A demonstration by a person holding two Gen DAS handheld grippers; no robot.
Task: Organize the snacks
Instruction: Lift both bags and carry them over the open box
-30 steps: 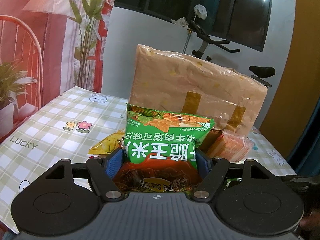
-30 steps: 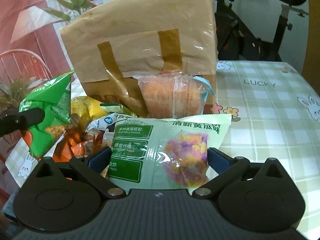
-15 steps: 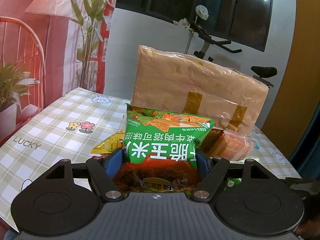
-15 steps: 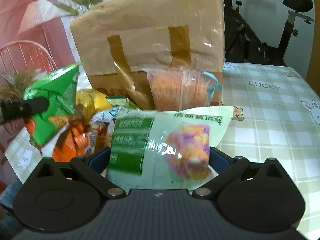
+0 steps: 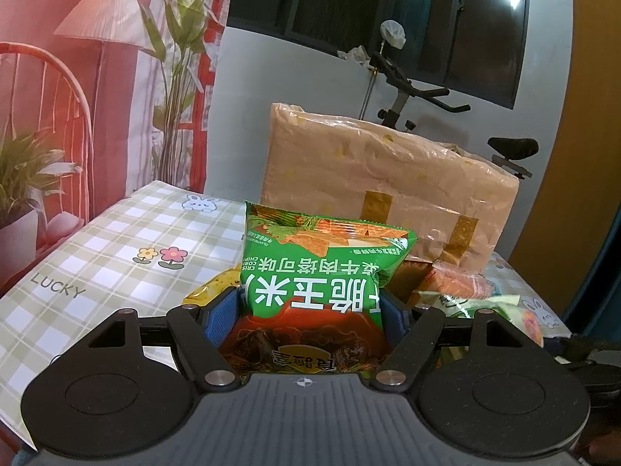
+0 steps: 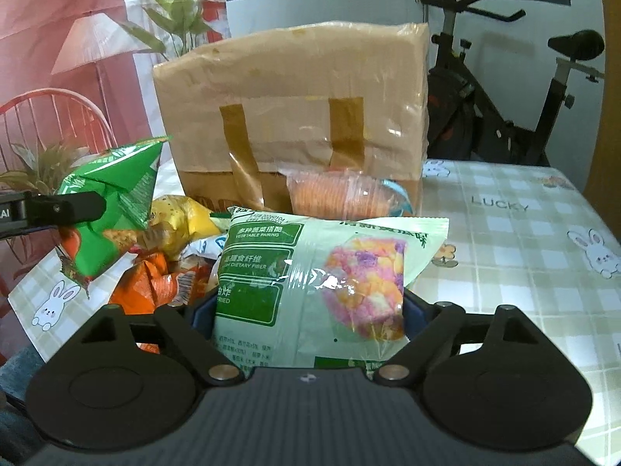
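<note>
We hold the left gripper (image 5: 308,306) clamped on a green and red foil bag of corn chips (image 5: 314,279), upside down as seen from the wrist; both blue pads press its sides. In the right wrist view the same bag hangs at the left, lifted clear of the pile of snacks.

Our right gripper (image 6: 306,306) has a pale green plastic packet with a pink and yellow puffed snack printed on it (image 6: 322,283) between its fingers. Its jaws have just been closing, and the pads now meet the packet's edges, so we read it as gripped.

Both bags sit in front of a tall brown paper bag wrapped in clear plastic, with brown tape strips (image 6: 299,108), which stands on the green and white checked tablecloth with rabbit prints (image 6: 524,233). At the foot of the paper bag lies a clear sleeve of orange crackers (image 6: 341,194). Near it, on the left, we see a yellow packet (image 6: 182,221) and an orange packet (image 6: 151,279) in the loose pile.
</note>
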